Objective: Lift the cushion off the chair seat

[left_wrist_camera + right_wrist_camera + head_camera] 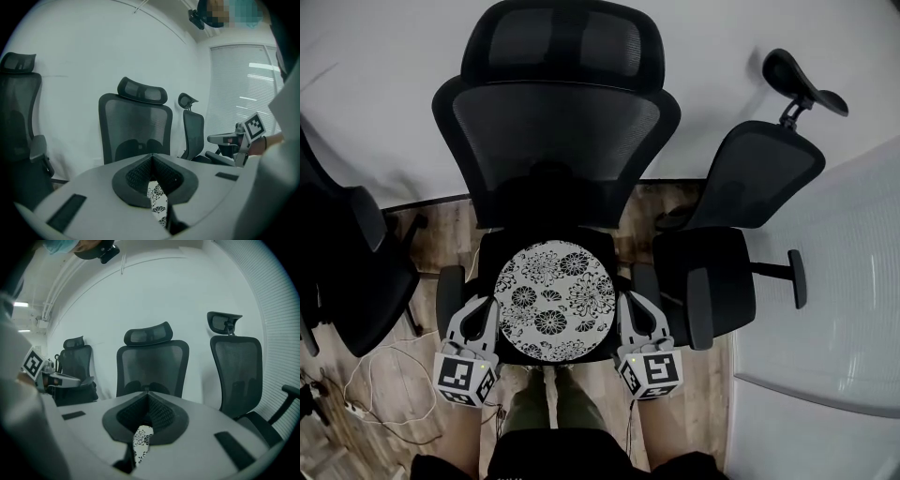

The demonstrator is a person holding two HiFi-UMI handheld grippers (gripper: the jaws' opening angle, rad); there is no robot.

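White-and-black floral fabric is covering the round, flat cushion point(553, 300), which is lying face-up at the lower centre of the head view. Its pattern is made of dark chrysanthemum-like blooms and curling leaves on a pale ground, and a thin dark edge is running round the disc. The cushion is sitting over the seat point(490, 251) of the black mesh-backed office chair point(558, 122), between the two armrests. From above I cannot tell whether it is resting on the seat or hanging just clear of it.

The left gripper point(492, 307) is pinching the cushion's left rim and the right gripper point(624, 307) is pinching its right rim. Their marker cubes are showing nearest the bottom of the frame.

In the left gripper view, the jaws are closing tight on a strip of the patterned cushion point(157, 202), which is poking out below the dark ribbed pads point(136, 176). In the right gripper view, the same flowered fabric point(140, 442) is being squeezed between that gripper's pads point(161, 414).

A second black mesh office chair point(755, 178) is standing at the right of the head view.
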